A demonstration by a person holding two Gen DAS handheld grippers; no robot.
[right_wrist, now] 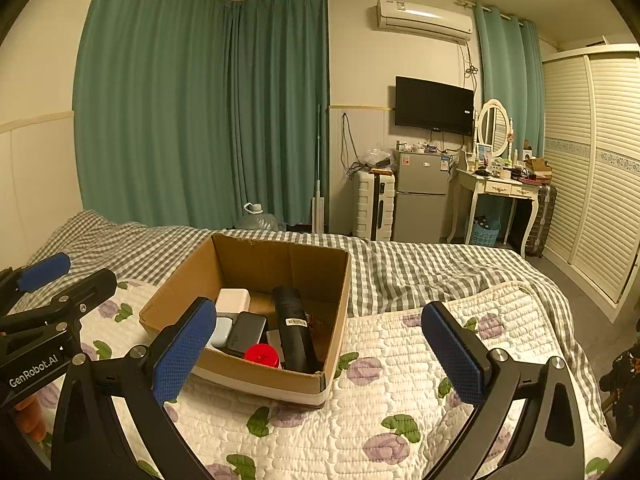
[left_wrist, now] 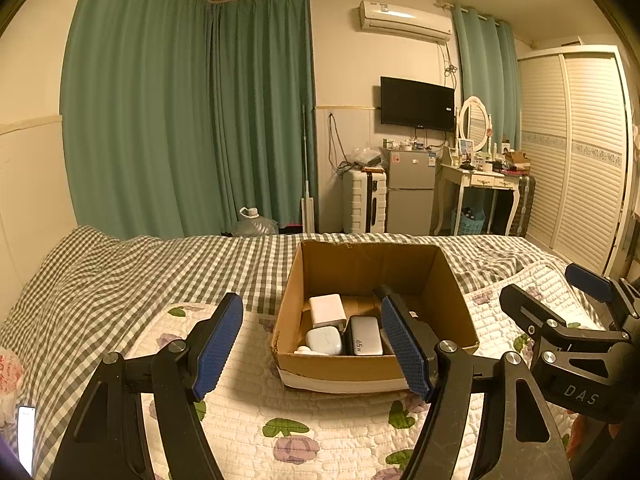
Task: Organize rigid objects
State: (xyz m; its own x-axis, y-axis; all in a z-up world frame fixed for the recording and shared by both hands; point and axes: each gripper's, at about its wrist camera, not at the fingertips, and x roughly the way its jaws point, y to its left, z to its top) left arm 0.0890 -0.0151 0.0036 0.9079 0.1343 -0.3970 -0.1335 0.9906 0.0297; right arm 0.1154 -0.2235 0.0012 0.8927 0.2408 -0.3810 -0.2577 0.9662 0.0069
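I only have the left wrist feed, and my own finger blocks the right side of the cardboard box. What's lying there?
Observer: A tall black cylinder lies along the right wall of the cardboard box, seen from the right wrist.
Operator: Anything in front of the 65W charger?
Observer: Yes, a red round lid sits at the near wall, beside the 65W charger.
Operator: Is the right gripper carrying anything?
Observer: No, the right gripper is open and empty, above the floral quilt.
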